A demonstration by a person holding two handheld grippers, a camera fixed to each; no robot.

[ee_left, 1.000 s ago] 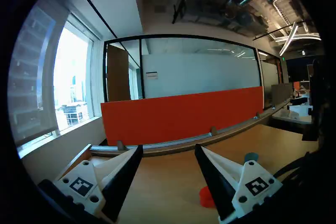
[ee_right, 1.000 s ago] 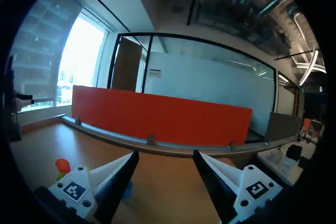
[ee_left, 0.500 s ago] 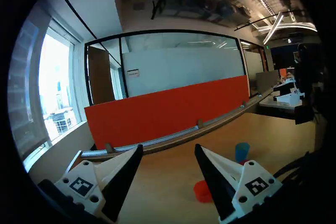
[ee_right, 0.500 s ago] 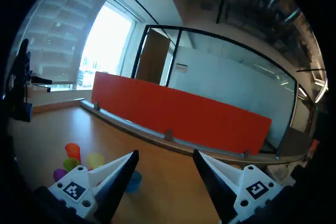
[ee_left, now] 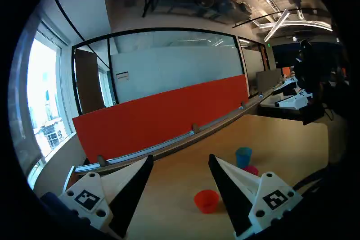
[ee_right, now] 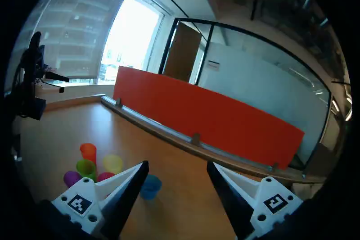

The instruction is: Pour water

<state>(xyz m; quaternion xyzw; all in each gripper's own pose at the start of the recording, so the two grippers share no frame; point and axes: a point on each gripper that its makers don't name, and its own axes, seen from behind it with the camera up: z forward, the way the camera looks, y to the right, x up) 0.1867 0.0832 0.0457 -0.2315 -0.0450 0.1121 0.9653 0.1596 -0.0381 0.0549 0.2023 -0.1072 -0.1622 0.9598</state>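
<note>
Sunlit office, orange partition [ee_left: 162, 114], wooden desk [ee_right: 67, 127]

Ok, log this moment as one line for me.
left gripper: open, empty | right gripper: open, empty | red cup, blue cup: upright on desk | pour: not started

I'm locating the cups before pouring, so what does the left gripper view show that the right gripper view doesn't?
Left gripper view: a red cup standing alone, and a far desk with white items. Right gripper view: an orange cup, green cup, yellow cup and purple cup clustered together, plus a dark stand at the left. Shared: the wooden table, orange partition, bright window, a blue cup and pink cup (perhaps the same ones), and the open left claw and right claw respectively.
</note>
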